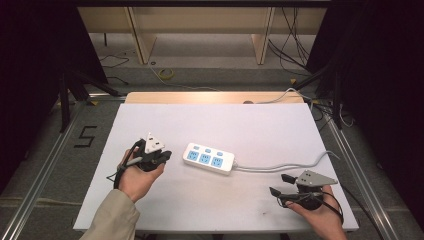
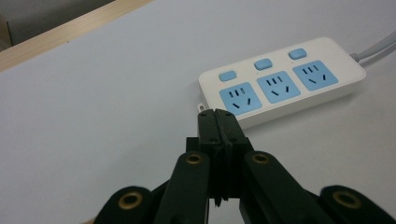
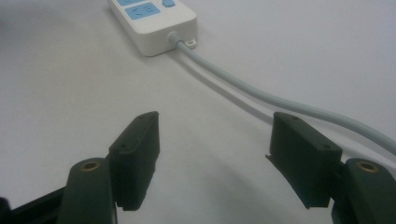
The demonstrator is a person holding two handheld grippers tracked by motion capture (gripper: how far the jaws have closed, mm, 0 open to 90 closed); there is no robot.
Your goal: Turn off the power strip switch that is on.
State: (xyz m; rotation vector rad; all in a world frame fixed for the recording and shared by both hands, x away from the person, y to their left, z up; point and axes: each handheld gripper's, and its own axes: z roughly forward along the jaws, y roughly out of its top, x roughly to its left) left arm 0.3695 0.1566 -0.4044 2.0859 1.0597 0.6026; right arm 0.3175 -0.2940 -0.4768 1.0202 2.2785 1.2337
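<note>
From the high view, the white power strip [image 1: 209,158] lies mid-tabletop [image 1: 220,120], the left gripper [image 1: 159,156] at its 9 o'clock and the right gripper [image 1: 279,184] at its 4 o'clock. The left gripper view shows jaws pressed together, empty, just short of the strip's glossy plastic end (blue sockets, rounded corners), so I'd judge a switch press needs a slow, square approach. In the right gripper view the jaws stand spread, empty, beside the smooth grey cord [image 3: 261,93].

The power strip [image 1: 209,158] I see is white, with three light-blue socket faces and three light-blue buttons; its cable [image 1: 285,165] is pale grey. The tabletop [image 1: 215,120] is plain white, edged at the far side by a light wood strip. My left gripper [image 2: 216,114] and right gripper [image 3: 212,158] are black with brass-coloured rivets; each carries a grey plate. The sleeve [image 1: 112,217] is beige. A black "5" [image 1: 85,136] marks the grey floor [image 1: 45,150].
</note>
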